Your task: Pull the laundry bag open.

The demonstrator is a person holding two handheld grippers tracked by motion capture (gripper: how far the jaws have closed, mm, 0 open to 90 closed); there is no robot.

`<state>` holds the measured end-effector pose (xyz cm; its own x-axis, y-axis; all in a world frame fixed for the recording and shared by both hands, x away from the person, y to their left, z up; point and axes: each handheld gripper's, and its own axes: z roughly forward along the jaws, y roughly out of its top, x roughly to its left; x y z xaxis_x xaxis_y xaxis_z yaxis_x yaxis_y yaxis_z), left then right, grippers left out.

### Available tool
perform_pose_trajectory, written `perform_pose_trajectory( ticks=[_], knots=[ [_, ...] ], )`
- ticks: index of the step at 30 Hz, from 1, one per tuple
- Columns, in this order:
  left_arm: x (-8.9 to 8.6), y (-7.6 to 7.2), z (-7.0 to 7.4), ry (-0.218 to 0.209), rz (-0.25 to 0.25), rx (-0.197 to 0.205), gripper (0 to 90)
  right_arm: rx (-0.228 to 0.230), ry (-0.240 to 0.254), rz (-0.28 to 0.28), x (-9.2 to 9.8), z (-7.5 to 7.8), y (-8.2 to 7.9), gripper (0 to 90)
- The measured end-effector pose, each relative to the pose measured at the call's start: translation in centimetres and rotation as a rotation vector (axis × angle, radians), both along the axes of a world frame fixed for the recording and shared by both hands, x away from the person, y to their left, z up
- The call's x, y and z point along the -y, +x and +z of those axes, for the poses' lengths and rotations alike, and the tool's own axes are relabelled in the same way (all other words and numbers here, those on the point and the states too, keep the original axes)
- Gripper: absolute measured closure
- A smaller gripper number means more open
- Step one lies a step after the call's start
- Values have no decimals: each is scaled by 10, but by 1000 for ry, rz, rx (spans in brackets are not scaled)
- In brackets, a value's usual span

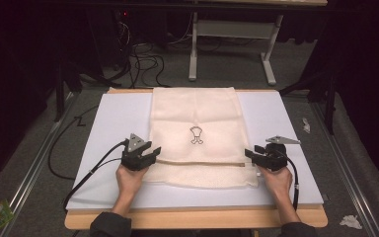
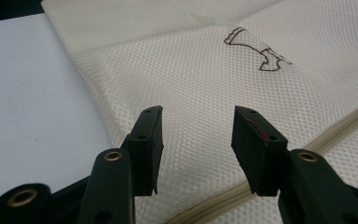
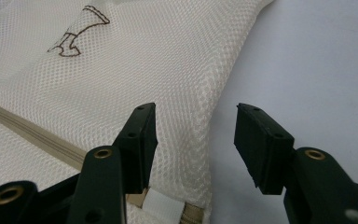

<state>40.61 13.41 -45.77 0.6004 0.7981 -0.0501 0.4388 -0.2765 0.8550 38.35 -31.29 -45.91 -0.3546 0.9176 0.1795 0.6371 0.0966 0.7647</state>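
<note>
A cream mesh laundry bag [image 1: 195,133] lies flat on the white board [image 1: 113,116], with a small brown printed figure [image 1: 196,135] at its middle and a beige zipper [image 1: 202,163] across its near part. My left gripper [image 1: 154,152] hovers at the bag's left edge, jaws open over the mesh [image 2: 200,88] with nothing between them. At the bag's right edge my right gripper [image 1: 250,154] is open too, its jaws straddling the bag's side seam [image 3: 216,107] without pinching it. The zipper [image 3: 32,133] runs under its left jaw.
The white board rests on a wooden table [image 1: 197,218] whose front edge is near the person's forearms. A cable [image 1: 86,173] trails from the left gripper across the board. Grey carpet, a table frame [image 1: 234,44] and floor cables [image 1: 143,59] lie beyond.
</note>
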Motion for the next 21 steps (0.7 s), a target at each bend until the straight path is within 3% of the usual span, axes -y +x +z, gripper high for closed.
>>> perform_pose_trajectory(
  ticks=[4,5,9,11,14,16,21],
  knots=[
    [5,-5,-3,-6,-22,0,515,3,15,10,0,-2,0,456],
    [9,-8,-7,3,-38,-7,512,18,13,25,-1,-3,1,408],
    [14,-10,-13,8,-53,-18,500,-21,31,26,-4,-4,4,413],
    [15,-10,-14,2,-56,-19,494,-63,42,32,-6,-6,7,403],
    [19,-11,-16,-14,-62,-29,487,-90,34,39,-13,-8,11,395],
    [24,-12,-16,12,-69,-16,482,-100,9,41,-16,-8,13,391],
    [31,-11,-15,9,-84,5,469,-122,-6,37,-17,-6,17,369]
  ],
)
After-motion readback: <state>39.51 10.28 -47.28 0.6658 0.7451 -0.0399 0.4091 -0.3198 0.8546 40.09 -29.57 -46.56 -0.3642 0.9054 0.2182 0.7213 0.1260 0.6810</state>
